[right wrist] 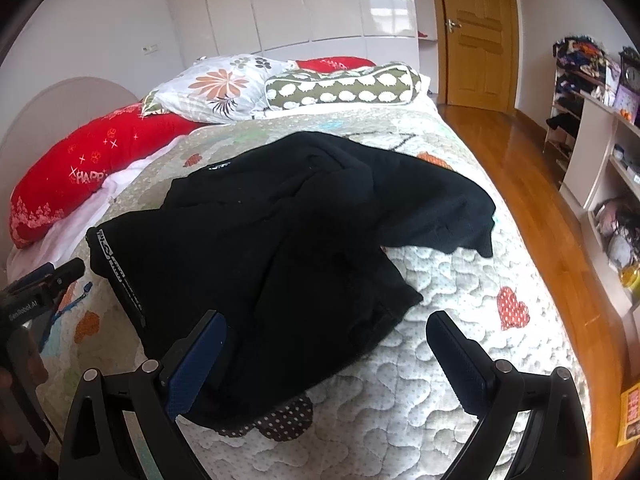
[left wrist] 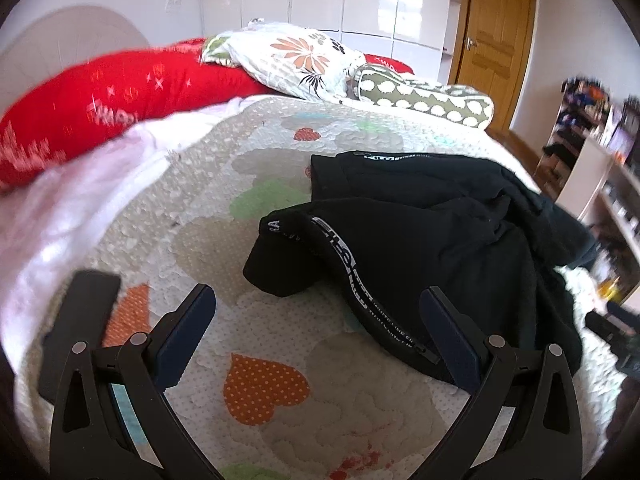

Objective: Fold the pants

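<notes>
A bed (right wrist: 460, 364) with a heart-patterned quilt carries crumpled black pants (right wrist: 280, 232), a red pillow (right wrist: 80, 168), and two patterned pillows.

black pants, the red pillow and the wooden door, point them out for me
black pants (right wrist: 280, 240), right wrist view, on the middle of the crumpled fabric
red pillow (right wrist: 80, 168), right wrist view, on its printed front
wooden door (right wrist: 480, 40), right wrist view, on a panel beside the handle

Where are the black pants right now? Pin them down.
The crumpled black fabric pants lie mid-bed on the heart-patterned quilt, below the red pillow, just ahead of both open claws.
</notes>
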A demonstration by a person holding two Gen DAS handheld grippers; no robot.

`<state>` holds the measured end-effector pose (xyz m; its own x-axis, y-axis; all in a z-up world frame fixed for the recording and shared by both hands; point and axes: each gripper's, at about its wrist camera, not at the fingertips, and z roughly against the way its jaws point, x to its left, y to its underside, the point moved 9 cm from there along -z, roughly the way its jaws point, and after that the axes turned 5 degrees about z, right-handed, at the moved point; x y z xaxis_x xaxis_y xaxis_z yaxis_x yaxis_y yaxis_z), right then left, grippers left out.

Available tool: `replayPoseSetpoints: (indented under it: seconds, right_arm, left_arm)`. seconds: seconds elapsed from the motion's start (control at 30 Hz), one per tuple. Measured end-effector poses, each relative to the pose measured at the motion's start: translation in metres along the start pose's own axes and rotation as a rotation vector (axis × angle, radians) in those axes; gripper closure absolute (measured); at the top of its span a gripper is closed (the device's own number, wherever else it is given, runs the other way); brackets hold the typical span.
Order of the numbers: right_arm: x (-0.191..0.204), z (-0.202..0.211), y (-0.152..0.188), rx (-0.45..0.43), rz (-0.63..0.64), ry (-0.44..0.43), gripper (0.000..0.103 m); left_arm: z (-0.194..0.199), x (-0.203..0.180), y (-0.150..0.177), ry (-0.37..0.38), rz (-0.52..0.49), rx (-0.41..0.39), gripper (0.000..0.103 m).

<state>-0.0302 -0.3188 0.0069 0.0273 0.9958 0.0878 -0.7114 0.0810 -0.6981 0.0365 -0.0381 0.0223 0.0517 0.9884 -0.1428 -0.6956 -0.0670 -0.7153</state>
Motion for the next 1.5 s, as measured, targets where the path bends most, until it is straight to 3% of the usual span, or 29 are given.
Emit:
replayPoseSetpoints:
  seconds: [0.23, 0.4, 0.5, 0.6, 0.63, 0.67, 0.73, 0.77, 0.8, 0.83, 0.87, 0.93, 1.07, 1.23, 1.37, 1.5]
  right_arm:
    - [-0.023, -0.009, 0.020, 0.041, -0.058, -0.010, 0.003]
    - [-0.045, -0.021, 0.030, 0.066, -0.117, -0.008, 0.003]
    - [-0.052, -0.032, 0.028, 0.066, -0.168, -0.048, 0.004]
    - [-0.055, -0.048, 0.023, 0.062, -0.162, -0.036, 0.026]
    - [-0.057, -0.051, 0.019, 0.054, -0.158, -0.022, 0.037]
    - [-0.059, -0.055, 0.014, 0.037, -0.166, -0.017, 0.049]
    - [-0.060, -0.064, 0.006, 0.024, -0.199, -0.056, 0.055]
    - [-0.058, -0.067, 0.003, 0.020, -0.207, -0.074, 0.061]
    - [-0.056, -0.069, -0.001, 0.015, -0.204, -0.087, 0.067]
    - [-0.052, -0.070, -0.003, 0.014, -0.197, -0.106, 0.079]
    - [-0.047, -0.070, -0.005, 0.013, -0.189, -0.132, 0.086]
    - [-0.046, -0.062, -0.006, -0.003, -0.185, -0.137, 0.088]
    - [-0.073, -0.012, -0.011, -0.104, -0.207, -0.067, 0.089]
    - [-0.113, 0.045, 0.000, -0.154, -0.217, 0.028, 0.089]
    - [-0.144, 0.065, 0.025, -0.131, -0.243, 0.134, 0.089]
    - [-0.171, 0.045, 0.057, -0.032, -0.289, 0.172, 0.089]
  left_arm:
    - [-0.016, 0.014, -0.002, 0.071, 0.119, 0.049, 0.000]
    - [-0.029, -0.004, -0.007, 0.124, 0.122, 0.061, 0.000]
    - [-0.037, -0.016, -0.011, 0.143, 0.113, 0.065, 0.000]
    - [-0.050, -0.022, -0.016, 0.134, 0.099, 0.074, 0.000]
    - [-0.056, -0.023, -0.017, 0.133, 0.099, 0.083, 0.001]
    - [-0.060, -0.025, -0.018, 0.135, 0.101, 0.088, 0.003]
    - [-0.068, -0.029, -0.020, 0.140, 0.099, 0.093, 0.015]
    - [-0.073, -0.031, -0.020, 0.130, 0.091, 0.100, 0.033]
    - [-0.076, -0.032, -0.018, 0.115, 0.085, 0.110, 0.044]
    - [-0.078, -0.032, -0.016, 0.100, 0.081, 0.120, 0.065]
    - [-0.078, -0.031, -0.014, 0.090, 0.087, 0.127, 0.075]
    - [-0.068, -0.028, -0.014, 0.105, 0.106, 0.114, 0.090]
    - [-0.036, -0.028, -0.015, 0.137, 0.109, 0.070, 0.090]
    - [0.007, -0.040, 0.001, 0.211, 0.093, 0.050, 0.090]
    - [0.024, -0.039, 0.038, 0.170, 0.046, 0.051, 0.090]
    - [0.017, -0.023, 0.070, 0.107, 0.022, 0.092, 0.090]
